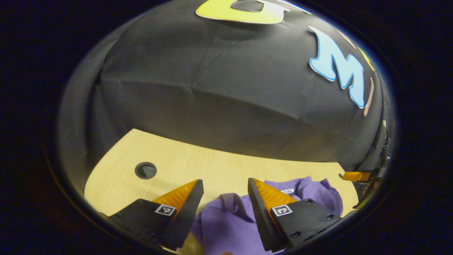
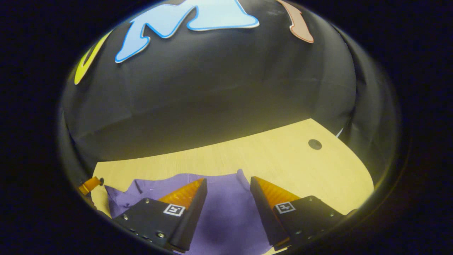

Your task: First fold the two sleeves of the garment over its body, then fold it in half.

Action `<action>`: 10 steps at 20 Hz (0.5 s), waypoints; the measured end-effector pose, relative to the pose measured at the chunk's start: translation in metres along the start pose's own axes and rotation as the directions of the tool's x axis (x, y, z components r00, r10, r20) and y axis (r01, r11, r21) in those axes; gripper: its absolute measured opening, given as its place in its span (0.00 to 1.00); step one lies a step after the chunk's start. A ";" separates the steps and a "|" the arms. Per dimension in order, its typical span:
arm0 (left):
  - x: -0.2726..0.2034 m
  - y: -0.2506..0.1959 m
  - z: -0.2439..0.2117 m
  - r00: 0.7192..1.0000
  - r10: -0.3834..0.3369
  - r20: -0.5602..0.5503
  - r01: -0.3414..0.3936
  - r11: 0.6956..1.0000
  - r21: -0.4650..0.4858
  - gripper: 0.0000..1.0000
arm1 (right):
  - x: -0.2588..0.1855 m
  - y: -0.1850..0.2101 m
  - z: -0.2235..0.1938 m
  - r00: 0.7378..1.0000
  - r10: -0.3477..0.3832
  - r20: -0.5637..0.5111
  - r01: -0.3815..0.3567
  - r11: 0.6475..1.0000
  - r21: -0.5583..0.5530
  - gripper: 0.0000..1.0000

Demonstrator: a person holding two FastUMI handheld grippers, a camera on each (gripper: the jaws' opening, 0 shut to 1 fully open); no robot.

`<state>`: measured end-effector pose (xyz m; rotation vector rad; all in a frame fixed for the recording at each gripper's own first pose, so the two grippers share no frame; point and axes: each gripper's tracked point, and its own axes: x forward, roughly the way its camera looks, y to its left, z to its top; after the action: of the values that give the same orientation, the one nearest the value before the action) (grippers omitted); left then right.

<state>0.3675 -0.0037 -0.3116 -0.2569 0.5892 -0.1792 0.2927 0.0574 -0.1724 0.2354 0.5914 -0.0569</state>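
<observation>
Hovering spread (both), left gripper (image 1: 225, 184) and right gripper (image 2: 228, 182) above garment (image 2: 226, 212)

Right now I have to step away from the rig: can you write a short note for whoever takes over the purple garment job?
Left tongs: open, holding nothing, above the near edge of the purple garment, close to a cuff.
Right tongs: open, holding nothing, above the garment's other side.
Garment: lies rumpled on the wooden table, collar label facing up, towards the booth wall.
Done: no clean fold can be seen yet; whether a sleeve already lies over the body cannot be told.
Left: fold both sleeves over the body, then fold the garment in half.
</observation>
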 end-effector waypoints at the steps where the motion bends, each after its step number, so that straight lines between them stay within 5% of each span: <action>1: -0.010 -0.001 0.006 1.000 0.011 0.019 -0.011 1.000 0.016 0.89 | -0.009 0.004 0.002 1.000 0.020 0.016 -0.020 1.000 -0.022 0.78; 2: -0.020 -0.004 0.013 0.999 0.024 0.037 -0.025 0.999 0.031 0.78 | -0.018 0.007 0.006 0.999 0.032 0.030 -0.031 0.999 -0.045 0.89; 10: -0.100 -0.049 0.032 0.987 0.079 0.141 -0.095 0.990 0.106 0.94 | -0.104 0.016 0.033 0.974 0.144 0.174 -0.097 0.963 -0.251 0.96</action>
<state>0.2993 -0.0205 -0.2195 -0.1326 0.4521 -0.1088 0.2264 0.0640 -0.0851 0.0280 0.3870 0.1099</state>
